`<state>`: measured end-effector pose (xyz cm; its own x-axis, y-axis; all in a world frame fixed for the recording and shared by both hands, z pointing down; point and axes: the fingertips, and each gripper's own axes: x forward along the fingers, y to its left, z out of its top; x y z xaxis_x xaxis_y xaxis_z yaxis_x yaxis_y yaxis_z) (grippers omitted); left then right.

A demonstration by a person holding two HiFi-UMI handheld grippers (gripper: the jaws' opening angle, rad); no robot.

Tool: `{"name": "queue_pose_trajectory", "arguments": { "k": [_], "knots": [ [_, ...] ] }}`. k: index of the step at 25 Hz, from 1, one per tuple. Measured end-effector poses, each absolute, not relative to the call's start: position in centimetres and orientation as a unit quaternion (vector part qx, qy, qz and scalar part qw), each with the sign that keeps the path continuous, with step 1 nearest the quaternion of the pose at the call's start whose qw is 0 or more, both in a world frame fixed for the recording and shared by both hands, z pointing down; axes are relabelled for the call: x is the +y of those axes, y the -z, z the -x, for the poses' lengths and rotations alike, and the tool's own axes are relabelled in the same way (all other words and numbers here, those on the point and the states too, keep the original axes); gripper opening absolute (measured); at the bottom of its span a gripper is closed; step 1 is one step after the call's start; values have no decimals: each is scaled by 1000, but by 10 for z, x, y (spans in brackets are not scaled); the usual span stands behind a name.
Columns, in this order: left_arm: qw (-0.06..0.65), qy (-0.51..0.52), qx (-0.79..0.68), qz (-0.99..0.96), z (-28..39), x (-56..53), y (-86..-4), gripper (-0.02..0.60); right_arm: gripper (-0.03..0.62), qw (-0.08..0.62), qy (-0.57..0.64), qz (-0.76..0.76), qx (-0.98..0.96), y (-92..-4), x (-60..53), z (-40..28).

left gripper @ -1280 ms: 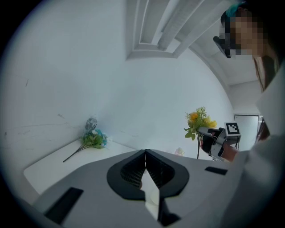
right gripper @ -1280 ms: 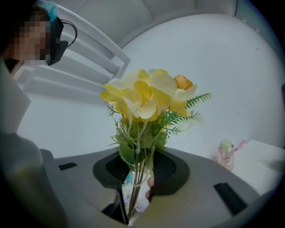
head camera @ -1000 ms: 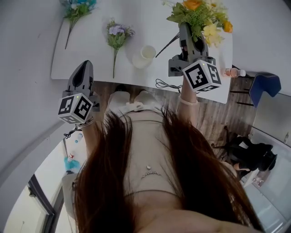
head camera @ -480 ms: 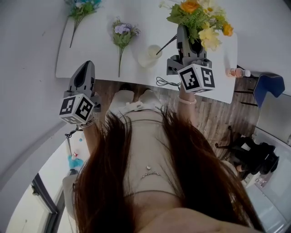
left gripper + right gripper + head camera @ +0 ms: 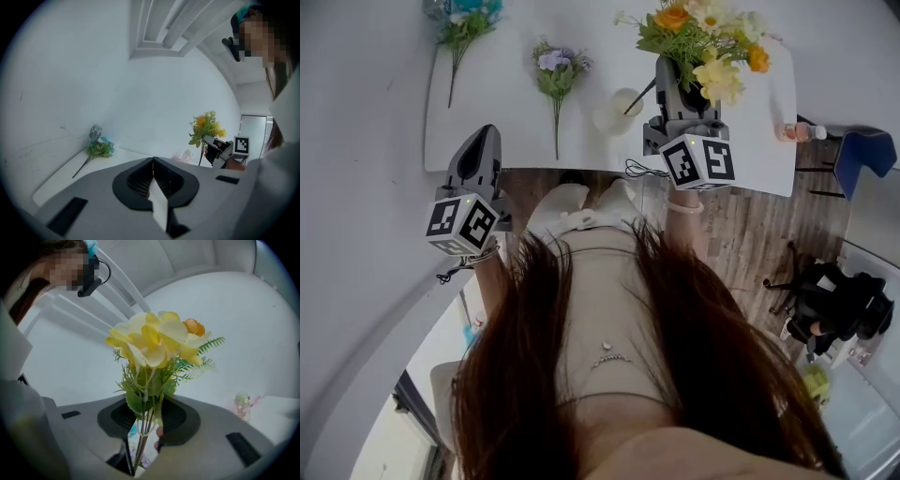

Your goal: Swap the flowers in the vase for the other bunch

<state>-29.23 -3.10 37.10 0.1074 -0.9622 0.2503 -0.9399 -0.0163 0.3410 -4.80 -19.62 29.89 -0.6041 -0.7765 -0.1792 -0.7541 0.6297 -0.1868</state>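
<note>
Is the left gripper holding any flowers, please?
No, the left gripper has its jaws shut on nothing, while the right gripper holds the yellow bunch.

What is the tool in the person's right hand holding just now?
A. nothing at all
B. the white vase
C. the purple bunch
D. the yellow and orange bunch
D: in the right gripper view the stems of the yellow and orange bunch sit pinched between the jaws of the right tool, while the purple bunch lies on the table.
</note>
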Motion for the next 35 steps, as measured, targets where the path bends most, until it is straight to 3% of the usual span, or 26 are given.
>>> {"name": "queue_pose_trajectory", "arguments": {
  "k": [13, 35],
  "knots": [
    [213, 2, -631, -746, 294, -57, -346, 5, 140, 84, 19, 460, 884, -303, -192, 51],
    [215, -4, -574, -790, 305, -73, -378, 5, 161, -59, 57, 455, 886, -382, -173, 79]
  ]
}}
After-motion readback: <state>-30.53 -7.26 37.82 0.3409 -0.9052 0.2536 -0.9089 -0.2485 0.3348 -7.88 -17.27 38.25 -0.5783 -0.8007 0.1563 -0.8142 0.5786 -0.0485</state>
